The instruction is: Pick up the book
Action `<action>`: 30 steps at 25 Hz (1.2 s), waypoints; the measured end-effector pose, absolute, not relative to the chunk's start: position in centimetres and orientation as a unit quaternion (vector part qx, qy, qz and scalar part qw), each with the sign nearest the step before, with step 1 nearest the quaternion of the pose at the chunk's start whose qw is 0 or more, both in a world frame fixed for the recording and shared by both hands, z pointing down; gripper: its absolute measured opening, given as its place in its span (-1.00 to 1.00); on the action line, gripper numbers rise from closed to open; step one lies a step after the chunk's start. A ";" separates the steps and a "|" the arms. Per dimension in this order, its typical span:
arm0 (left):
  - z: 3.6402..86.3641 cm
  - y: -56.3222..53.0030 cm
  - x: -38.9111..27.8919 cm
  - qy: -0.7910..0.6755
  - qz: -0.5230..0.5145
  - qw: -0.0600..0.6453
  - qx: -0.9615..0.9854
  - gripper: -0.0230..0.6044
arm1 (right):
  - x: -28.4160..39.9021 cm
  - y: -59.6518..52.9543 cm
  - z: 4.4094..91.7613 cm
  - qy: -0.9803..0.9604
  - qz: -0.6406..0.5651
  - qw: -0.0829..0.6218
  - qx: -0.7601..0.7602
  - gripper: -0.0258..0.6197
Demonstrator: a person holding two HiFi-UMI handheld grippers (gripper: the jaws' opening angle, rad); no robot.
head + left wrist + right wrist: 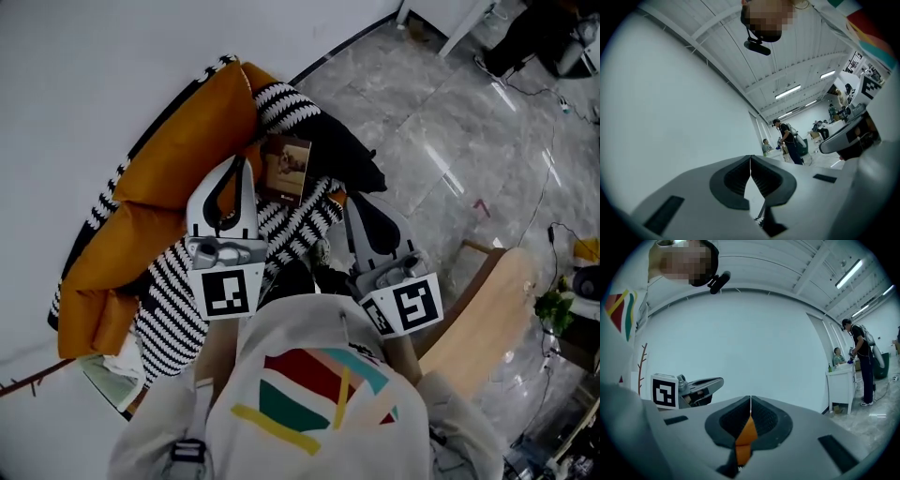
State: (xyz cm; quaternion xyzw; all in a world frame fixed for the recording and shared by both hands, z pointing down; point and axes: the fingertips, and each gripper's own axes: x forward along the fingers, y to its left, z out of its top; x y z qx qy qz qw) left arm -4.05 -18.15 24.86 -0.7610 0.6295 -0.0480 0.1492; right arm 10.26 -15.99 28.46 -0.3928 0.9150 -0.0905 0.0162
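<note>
A small book (286,167) with a brown picture cover lies on the striped blanket on the orange sofa (173,155). My left gripper (245,161) hovers just left of the book, its jaws shut and empty, tips close to the book's left edge. My right gripper (350,202) is lower right of the book, over the dark cloth, also shut on nothing. In the left gripper view the left gripper (750,157) faces a white wall. In the right gripper view the tips of the right gripper (750,400) meet, with orange sofa showing below them.
A black-and-white striped blanket (281,230) and a dark cloth (342,155) cover the sofa seat. A wooden chair (487,309) stands at the right on the grey tiled floor (450,131). People (787,140) and a white table (841,385) are far off.
</note>
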 end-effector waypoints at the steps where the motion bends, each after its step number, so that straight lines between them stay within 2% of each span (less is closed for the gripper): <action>1: 24.8 -18.6 -3.4 0.628 -0.046 0.150 -0.762 -0.90 | 10.6 -16.5 28.6 0.916 -0.093 0.015 -0.390 -0.87; 5: 26.2 -20.4 -1.6 0.610 -0.073 0.141 -0.776 -0.90 | 11.1 -19.1 29.8 0.915 -0.118 0.008 -0.387 -0.87; 10: 26.4 -23.2 -2.4 0.606 -0.077 0.140 -0.779 -0.90 | 9.8 -20.7 29.1 0.917 -0.115 0.003 -0.381 -0.87; 15: 27.4 -24.5 -2.7 0.601 -0.087 0.134 -0.783 -0.90 | 8.8 -22.6 29.5 0.919 -0.144 0.028 -0.366 -0.86; 16: 27.9 -24.7 -3.0 0.601 -0.091 0.126 -0.784 -0.90 | 8.6 -23.2 29.8 0.916 -0.149 0.037 -0.370 -0.79; 18: 28.9 -25.0 -3.4 0.601 -0.098 0.114 -0.785 -0.90 | 7.8 -24.4 30.4 0.914 -0.155 0.050 -0.372 0.24; 19: 29.3 -25.2 -3.7 0.601 -0.100 0.110 -0.785 -0.90 | 7.3 -24.8 30.9 0.916 -0.159 0.049 -0.366 0.34; 26: 33.2 -27.2 -5.0 0.595 -0.112 0.073 -0.793 -0.90 | 4.7 -27.2 36.5 0.920 -0.224 0.007 -0.321 0.34; 30: 37.7 -29.4 -5.4 0.585 -0.122 0.075 -0.798 -0.90 | 3.7 -28.3 45.5 0.897 -0.305 -0.024 -0.319 0.34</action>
